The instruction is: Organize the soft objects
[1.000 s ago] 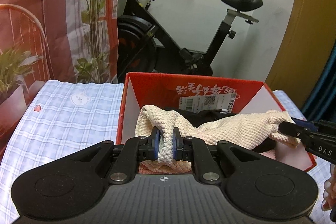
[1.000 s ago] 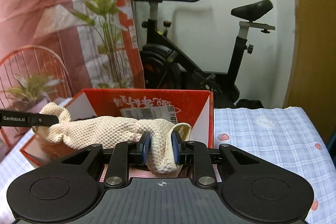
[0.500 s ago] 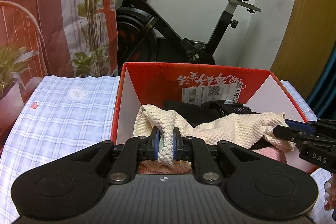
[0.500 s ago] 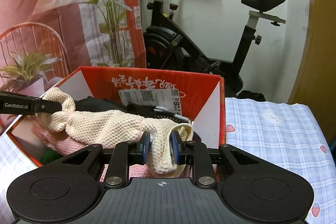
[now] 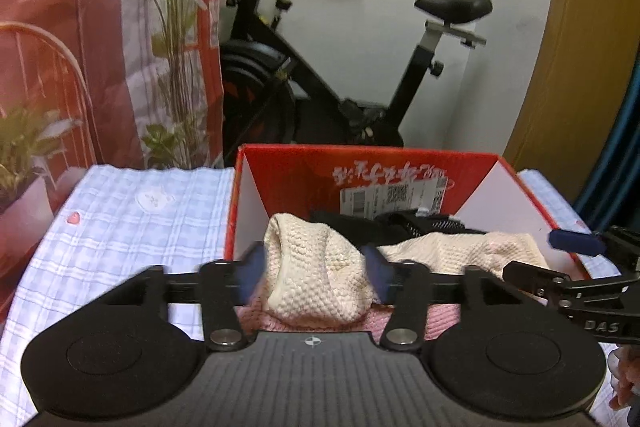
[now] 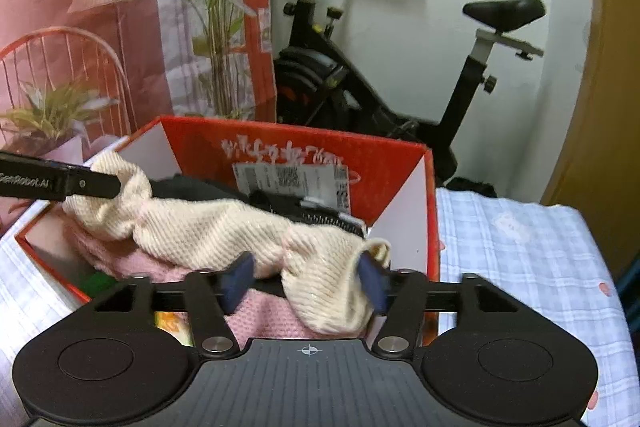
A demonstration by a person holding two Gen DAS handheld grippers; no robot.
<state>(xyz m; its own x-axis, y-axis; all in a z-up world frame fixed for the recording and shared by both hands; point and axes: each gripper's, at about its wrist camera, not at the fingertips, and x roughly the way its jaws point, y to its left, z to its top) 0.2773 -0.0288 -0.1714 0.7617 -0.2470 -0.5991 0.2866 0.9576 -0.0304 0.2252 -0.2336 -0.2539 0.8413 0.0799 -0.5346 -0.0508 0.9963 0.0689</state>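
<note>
A red cardboard box (image 5: 288, 163), white on its inner side walls and carrying a printed label on its far inner wall, was seen standing on a surface covered by a blue-and-white checked cloth (image 5: 132, 227); whether that surface was a bench or a bed could not be told. The box occupied the centre of both views.

Inside it, a cream knitted cloth (image 5: 320, 275) was draped across the top of the contents, from the left of the box to the right. Beneath it a pink knitted item (image 6: 272, 319) was visible toward the near wall, a black item (image 5: 384, 223) lay toward the far wall under the label, and something green (image 6: 96, 281) showed in the lower left corner of the box in the right wrist view.

The left tongs (image 5: 316, 273) were opening, their blue pads spread to either side of the bunched left end of the cream cloth, which lay between them. The right tongs (image 6: 308, 277) were likewise opening, with the right end of the cloth between the parted pads.

An exercise bike (image 5: 344, 67) stood behind the box, and a red patterned curtain (image 5: 80, 27) filled the upper left.
</note>
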